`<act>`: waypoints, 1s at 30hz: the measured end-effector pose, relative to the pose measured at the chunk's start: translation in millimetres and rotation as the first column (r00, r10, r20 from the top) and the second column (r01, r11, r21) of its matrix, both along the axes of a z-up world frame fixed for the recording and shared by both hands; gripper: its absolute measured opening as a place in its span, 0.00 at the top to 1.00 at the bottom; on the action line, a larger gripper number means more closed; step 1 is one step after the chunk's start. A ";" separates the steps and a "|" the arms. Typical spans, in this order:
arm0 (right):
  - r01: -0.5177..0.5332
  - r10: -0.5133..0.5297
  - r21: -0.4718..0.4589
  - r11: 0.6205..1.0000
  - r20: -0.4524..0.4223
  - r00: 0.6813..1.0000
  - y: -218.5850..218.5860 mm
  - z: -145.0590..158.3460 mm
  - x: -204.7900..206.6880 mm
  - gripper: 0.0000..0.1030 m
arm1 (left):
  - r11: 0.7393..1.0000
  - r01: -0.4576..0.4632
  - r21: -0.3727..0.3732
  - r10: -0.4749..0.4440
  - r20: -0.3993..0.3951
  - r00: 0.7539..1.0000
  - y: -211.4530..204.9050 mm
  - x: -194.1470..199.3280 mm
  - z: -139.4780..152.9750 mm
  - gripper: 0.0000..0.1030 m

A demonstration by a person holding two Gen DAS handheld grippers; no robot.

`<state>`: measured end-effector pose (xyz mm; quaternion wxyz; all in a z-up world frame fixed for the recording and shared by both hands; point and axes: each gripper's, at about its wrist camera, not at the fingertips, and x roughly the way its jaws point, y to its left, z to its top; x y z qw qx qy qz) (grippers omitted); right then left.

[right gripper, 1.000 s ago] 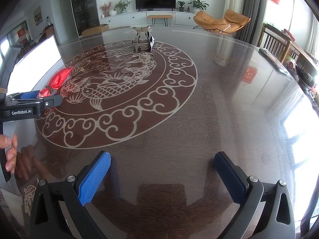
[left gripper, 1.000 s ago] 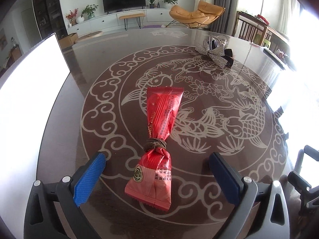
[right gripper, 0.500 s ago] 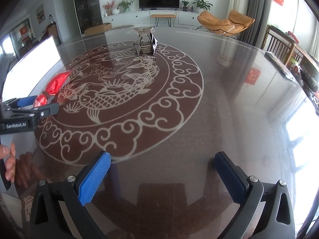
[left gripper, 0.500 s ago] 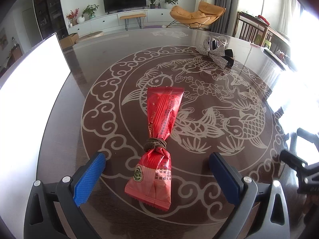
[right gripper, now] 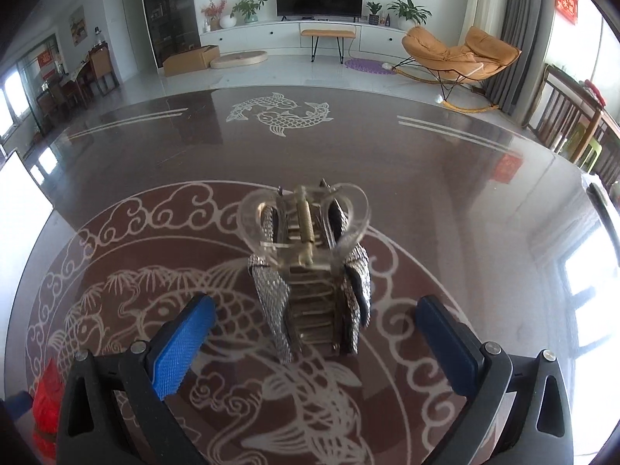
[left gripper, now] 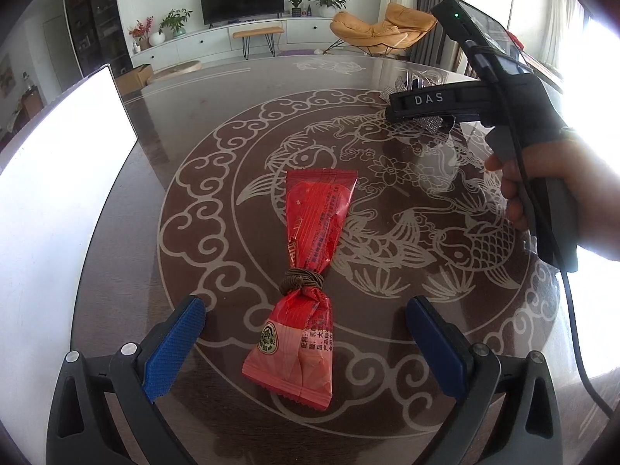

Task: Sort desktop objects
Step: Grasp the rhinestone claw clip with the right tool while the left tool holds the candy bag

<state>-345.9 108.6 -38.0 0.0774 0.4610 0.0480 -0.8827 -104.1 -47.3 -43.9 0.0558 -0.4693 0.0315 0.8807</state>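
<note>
A red snack packet (left gripper: pixel 310 267), tied at its waist with a brown hair band (left gripper: pixel 301 281), lies on the dark glass table (left gripper: pixel 217 124). My left gripper (left gripper: pixel 306 343) is open, its blue pads either side of the packet's near end, not touching it. A clear, rhinestone-covered hair claw clip (right gripper: pixel 310 271) stands on the table. My right gripper (right gripper: pixel 316 341) is open around the clip's near end, apart from it. In the left wrist view the right gripper's body (left gripper: pixel 503 116) reaches in from the right and hides most of the clip. The packet shows at the lower left of the right wrist view (right gripper: pixel 46 407).
A bright white board (left gripper: pixel 54 178) stands along the table's left side. The table bears a pale koi and cloud pattern (right gripper: pixel 283 114). Wooden chairs (right gripper: pixel 573 128) stand at the right. A living room with a TV and an orange lounge chair lies beyond.
My right gripper has moved far forward and left across the table up to the hair claw clip. It now crosses the left wrist view. The left gripper and packet have stayed put.
</note>
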 end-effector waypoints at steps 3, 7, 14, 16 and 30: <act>0.018 -0.018 -0.009 1.000 -0.027 0.999 0.5 4.7 -6.7 0.24 | 1.000 0.000 0.000 0.000 0.000 1.000 0.1 -0.1 -0.1 0.00; -0.018 0.017 -0.017 1.000 -0.039 0.999 2.6 7.0 9.2 0.45 | 1.000 0.000 0.001 0.000 0.000 1.000 -0.1 -0.5 -0.3 0.00; -0.121 0.120 -0.014 0.993 -0.060 0.991 18.6 3.9 150.0 0.45 | 1.000 0.001 0.000 -0.001 0.000 1.000 -0.2 -0.8 -0.7 0.00; -0.121 0.119 -0.020 0.992 -0.060 0.991 26.5 3.2 200.1 0.45 | 1.000 0.001 0.000 -0.001 0.000 1.000 -0.2 -0.9 -0.5 0.00; -0.042 0.041 -0.007 0.999 -0.023 0.999 46.3 -0.8 248.3 0.06 | 1.000 0.001 0.002 -0.001 -0.001 1.000 -1.1 0.2 -1.3 0.00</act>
